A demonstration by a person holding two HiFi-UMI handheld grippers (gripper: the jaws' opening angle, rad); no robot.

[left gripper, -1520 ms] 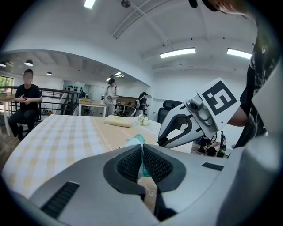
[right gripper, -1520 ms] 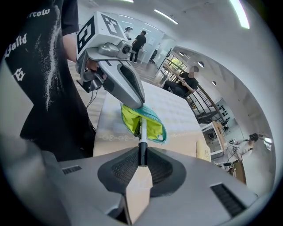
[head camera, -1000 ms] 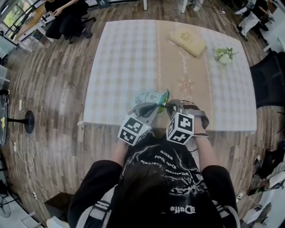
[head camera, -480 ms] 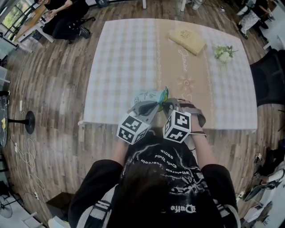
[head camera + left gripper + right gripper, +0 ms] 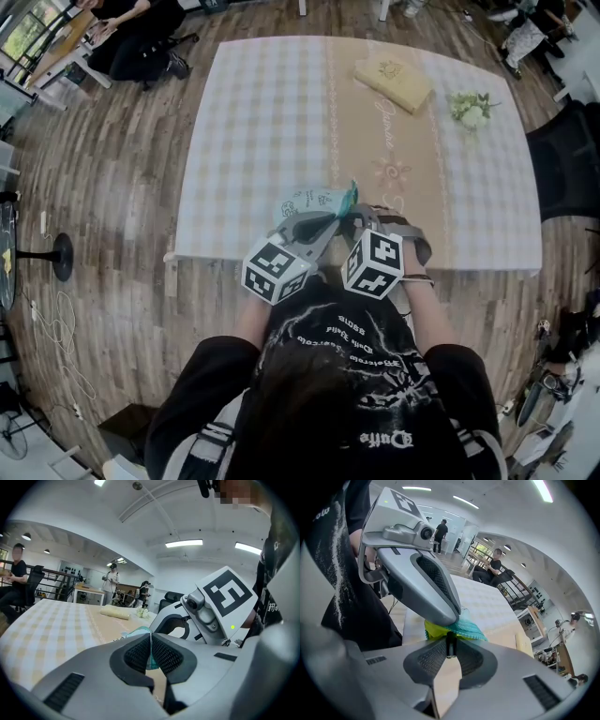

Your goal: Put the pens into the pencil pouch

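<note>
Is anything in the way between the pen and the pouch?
Nothing that I can see. The right gripper holds the pen with its end right at the pouch. The left gripper pinches the pouch's edge close beside it.

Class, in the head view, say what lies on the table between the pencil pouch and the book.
Nothing stands there: only bare table runner stretches from the pencil pouch to the book, as the head view shows.
</note>
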